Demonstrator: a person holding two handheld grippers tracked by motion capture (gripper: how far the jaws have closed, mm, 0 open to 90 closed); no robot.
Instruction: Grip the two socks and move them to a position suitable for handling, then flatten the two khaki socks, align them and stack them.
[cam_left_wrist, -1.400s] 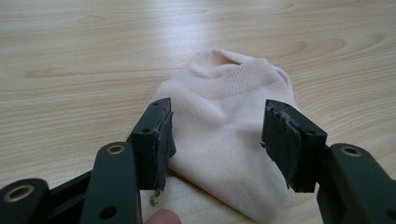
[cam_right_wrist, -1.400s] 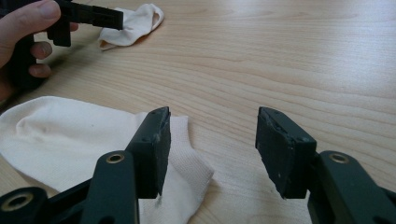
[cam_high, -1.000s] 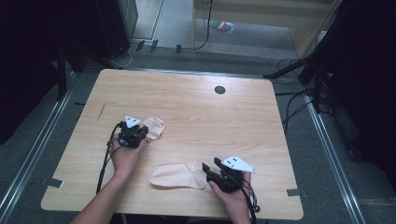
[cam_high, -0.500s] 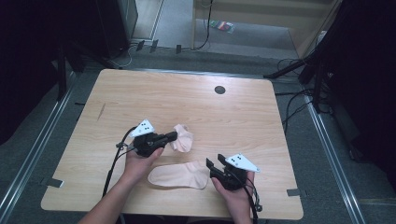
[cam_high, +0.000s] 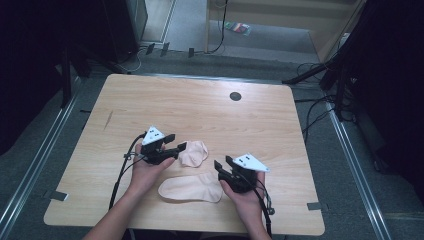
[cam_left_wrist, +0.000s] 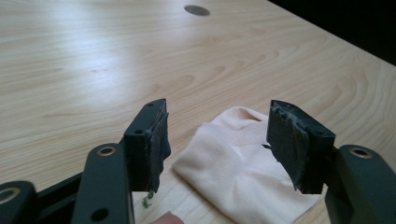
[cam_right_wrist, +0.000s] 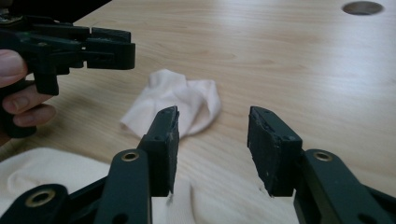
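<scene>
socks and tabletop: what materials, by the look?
Crumpled sock: soft knit fabric, likely cotton blend; matte peach-cream, fine ribbed weave and limp folds visible. Flat sock: same pale matte fabric, lying limp. Table: light wood-grain surface, probably laminate over board rather than solid wood; smooth, with a soft sheen in the left gripper view.

In the right gripper view, the flat pale-pink fabric sock (cam_right_wrist: 42, 170) runs off the near left edge, partly behind the right gripper (cam_right_wrist: 212, 149). In the left gripper view, the crumpled pale-pink fabric sock (cam_left_wrist: 233, 168) is cut at the bottom edge, its right side behind a jaw. Small coloured object on the far floor (cam_high: 239, 28): too small to identify.
</scene>
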